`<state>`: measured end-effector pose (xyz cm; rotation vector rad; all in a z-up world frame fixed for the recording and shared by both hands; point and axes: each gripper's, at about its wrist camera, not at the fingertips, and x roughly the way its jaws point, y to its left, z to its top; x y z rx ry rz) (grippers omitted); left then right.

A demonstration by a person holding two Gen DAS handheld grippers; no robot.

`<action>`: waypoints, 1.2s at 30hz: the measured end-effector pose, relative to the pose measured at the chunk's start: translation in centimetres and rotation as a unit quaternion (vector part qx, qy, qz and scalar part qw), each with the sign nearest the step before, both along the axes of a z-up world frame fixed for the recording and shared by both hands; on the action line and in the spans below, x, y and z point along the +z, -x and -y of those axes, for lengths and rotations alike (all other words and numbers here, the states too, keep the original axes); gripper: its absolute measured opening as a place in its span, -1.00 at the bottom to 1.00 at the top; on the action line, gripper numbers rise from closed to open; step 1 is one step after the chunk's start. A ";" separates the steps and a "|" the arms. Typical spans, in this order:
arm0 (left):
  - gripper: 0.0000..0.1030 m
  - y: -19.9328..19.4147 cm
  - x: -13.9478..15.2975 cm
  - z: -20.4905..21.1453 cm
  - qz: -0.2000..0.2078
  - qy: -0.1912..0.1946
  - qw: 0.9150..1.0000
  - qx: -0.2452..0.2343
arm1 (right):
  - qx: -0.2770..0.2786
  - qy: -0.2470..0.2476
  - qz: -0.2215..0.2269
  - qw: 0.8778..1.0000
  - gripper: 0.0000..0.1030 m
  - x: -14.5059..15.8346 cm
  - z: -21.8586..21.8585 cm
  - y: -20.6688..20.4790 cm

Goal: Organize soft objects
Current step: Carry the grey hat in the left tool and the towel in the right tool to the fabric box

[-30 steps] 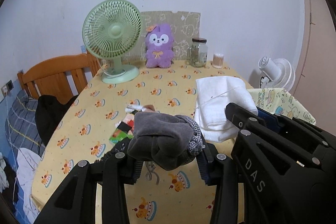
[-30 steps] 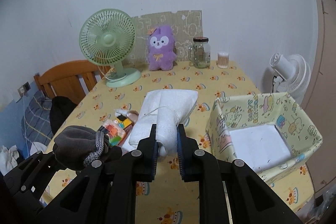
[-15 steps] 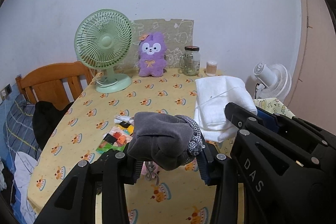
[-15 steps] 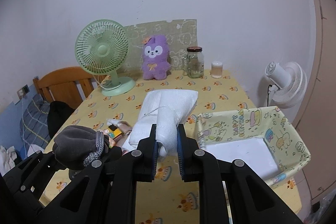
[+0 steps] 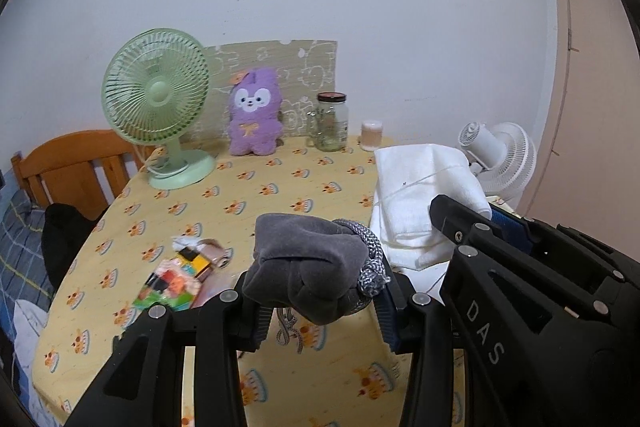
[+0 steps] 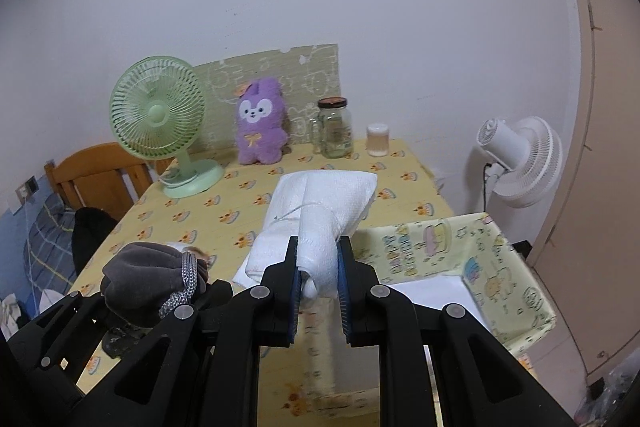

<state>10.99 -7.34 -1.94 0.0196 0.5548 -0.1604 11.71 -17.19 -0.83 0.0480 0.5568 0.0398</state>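
Note:
My left gripper (image 5: pixel 320 301) is shut on a bundled grey fleece item (image 5: pixel 308 267) with a grey-white braided cord (image 5: pixel 370 267), held above the table. In the right wrist view the same grey bundle (image 6: pixel 140 279) shows at lower left. My right gripper (image 6: pixel 318 283) is shut on a folded white towel (image 6: pixel 324 203), lifted off the table; the towel (image 5: pixel 420 187) also appears to the right in the left wrist view. A yellow patterned fabric bin (image 6: pixel 472 259) with a white bottom sits at the table's right edge, just right of the towel.
A yellow tablecloth (image 5: pixel 248 195) covers the table. At the back stand a green fan (image 5: pixel 160 107), a purple plush (image 5: pixel 254 113), a glass jar (image 5: pixel 332 121) and a small cup (image 5: pixel 372 135). Colourful packets (image 5: pixel 176 279) lie near left. A white fan (image 6: pixel 516 159) and wooden chair (image 5: pixel 76 163) flank the table.
Both grippers have drawn back from the table and risen slightly, each keeping its hold. The table's things look smaller and farther, and more of the bin shows.

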 end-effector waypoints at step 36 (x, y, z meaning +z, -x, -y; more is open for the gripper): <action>-0.03 -4.5 -3.3 9.2 -0.057 -0.020 0.991 -0.119 | -0.095 0.010 -0.042 0.995 -0.63 -3.5 9.1 -2.7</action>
